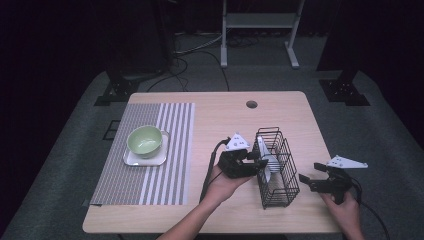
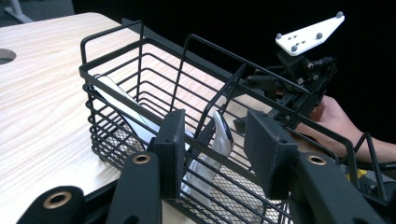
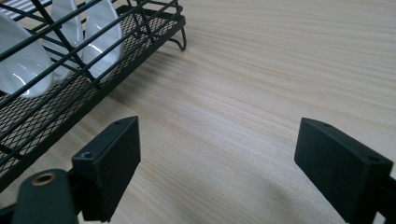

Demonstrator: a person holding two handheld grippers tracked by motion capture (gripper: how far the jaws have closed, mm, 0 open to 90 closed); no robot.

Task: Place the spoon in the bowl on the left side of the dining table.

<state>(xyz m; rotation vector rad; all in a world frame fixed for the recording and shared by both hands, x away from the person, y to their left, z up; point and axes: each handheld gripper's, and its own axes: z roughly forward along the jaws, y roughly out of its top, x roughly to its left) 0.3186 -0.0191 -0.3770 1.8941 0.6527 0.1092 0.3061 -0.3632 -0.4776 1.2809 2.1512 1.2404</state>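
The left gripper sits at the near long side of the black wire rack, its jaws part-closed astride a white spoon that leans upright inside — pads not visibly pressing it. The spoon's long axis runs up toward the rack's rim. Right of the rack, the right gripper hangs wide open over bare tabletop — farther from the spoon. No writing is legible.
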